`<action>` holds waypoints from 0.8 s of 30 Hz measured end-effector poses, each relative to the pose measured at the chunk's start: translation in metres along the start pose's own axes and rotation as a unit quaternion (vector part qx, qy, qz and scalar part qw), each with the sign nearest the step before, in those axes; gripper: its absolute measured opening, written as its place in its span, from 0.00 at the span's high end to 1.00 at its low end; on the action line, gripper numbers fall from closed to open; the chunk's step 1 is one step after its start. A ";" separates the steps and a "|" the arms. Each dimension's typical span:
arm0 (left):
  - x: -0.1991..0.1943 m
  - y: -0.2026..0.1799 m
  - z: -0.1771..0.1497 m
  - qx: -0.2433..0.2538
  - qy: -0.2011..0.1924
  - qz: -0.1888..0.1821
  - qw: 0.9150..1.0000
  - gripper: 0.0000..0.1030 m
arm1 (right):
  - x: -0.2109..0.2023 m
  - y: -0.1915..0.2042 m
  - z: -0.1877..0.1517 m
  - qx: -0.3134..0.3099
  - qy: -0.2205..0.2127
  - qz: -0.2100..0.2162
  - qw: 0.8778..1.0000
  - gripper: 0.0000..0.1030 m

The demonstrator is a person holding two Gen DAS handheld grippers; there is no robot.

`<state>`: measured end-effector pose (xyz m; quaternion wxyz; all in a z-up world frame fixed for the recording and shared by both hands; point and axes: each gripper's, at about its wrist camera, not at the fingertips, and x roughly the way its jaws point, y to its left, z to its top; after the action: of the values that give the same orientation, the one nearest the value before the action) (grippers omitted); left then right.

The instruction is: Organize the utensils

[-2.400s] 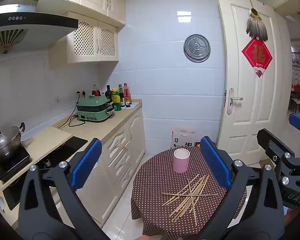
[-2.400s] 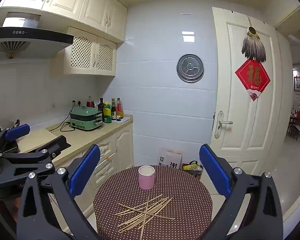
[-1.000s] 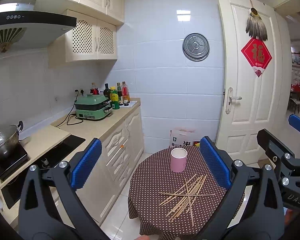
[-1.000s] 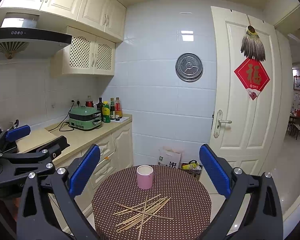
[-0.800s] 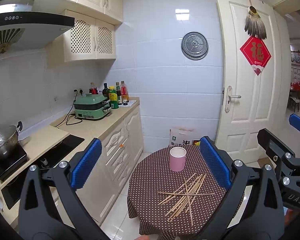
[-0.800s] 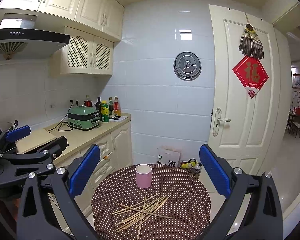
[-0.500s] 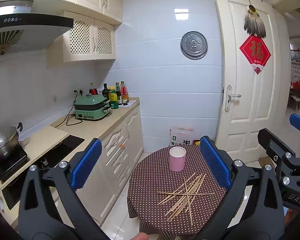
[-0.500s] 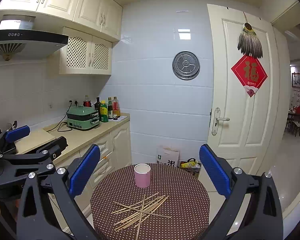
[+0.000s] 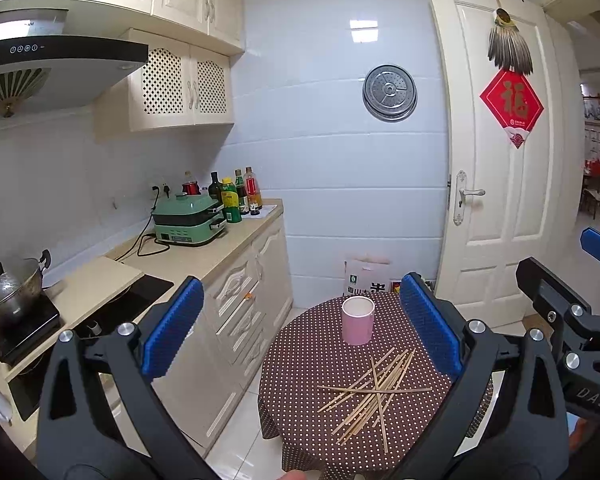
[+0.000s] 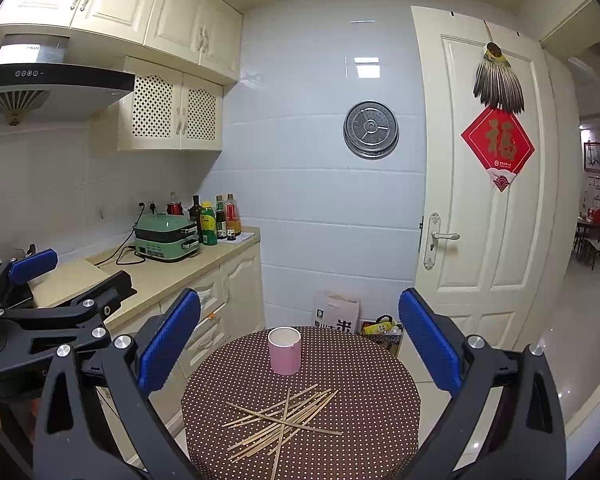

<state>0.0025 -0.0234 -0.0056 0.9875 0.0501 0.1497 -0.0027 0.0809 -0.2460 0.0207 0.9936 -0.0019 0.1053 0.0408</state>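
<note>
A loose pile of several wooden chopsticks lies crossed on a small round table with a brown polka-dot cloth. A pink cup stands upright behind the pile. My left gripper is open and empty, held well above and short of the table. My right gripper is open and empty too, also high and back from the table. Each gripper shows at the edge of the other's view.
A kitchen counter runs along the left with a green cooker, bottles, a hob and a pot. A white door stands behind the table. Bags sit on the floor by the wall.
Both views have drifted slightly; the table and cup sit a little further left and lower than before. Both grippers stay open and empty. The chopsticks have not moved.
</note>
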 end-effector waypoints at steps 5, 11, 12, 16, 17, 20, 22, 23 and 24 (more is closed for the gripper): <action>-0.001 0.000 -0.001 0.000 -0.001 0.000 1.000 0.06 | 0.000 0.000 -0.001 0.000 -0.001 0.001 1.000 0.08; -0.004 -0.003 -0.001 0.001 -0.004 0.001 1.000 0.06 | -0.001 -0.002 -0.001 0.001 -0.004 0.001 1.000 0.08; -0.005 -0.003 -0.001 0.001 -0.004 0.001 1.000 0.06 | -0.001 -0.003 -0.001 0.001 -0.004 0.002 1.000 0.08; -0.005 -0.003 -0.001 0.000 -0.003 0.000 1.000 0.06 | -0.002 -0.003 -0.002 0.001 -0.004 0.002 1.000 0.08; -0.005 -0.004 -0.001 0.000 -0.003 0.000 1.000 0.06 | -0.002 -0.003 -0.002 0.001 -0.005 0.002 1.000 0.08; -0.005 -0.004 0.000 0.000 -0.003 0.000 1.000 0.06 | -0.002 -0.004 -0.002 0.002 -0.005 0.002 1.000 0.08; -0.005 -0.005 0.000 -0.001 -0.004 0.000 1.000 0.06 | -0.002 -0.004 -0.003 0.002 -0.005 0.003 1.000 0.08; -0.005 -0.005 0.000 -0.001 -0.004 0.000 1.000 0.06 | -0.002 -0.004 -0.002 0.002 -0.005 0.002 1.000 0.08; -0.005 -0.006 0.000 -0.001 -0.003 0.000 1.000 0.06 | -0.002 -0.004 -0.002 0.002 -0.005 0.002 1.000 0.08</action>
<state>-0.0028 -0.0290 -0.0045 0.9879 0.0494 0.1467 -0.0025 0.0788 -0.2497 0.0189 0.9940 0.0001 0.1008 0.0425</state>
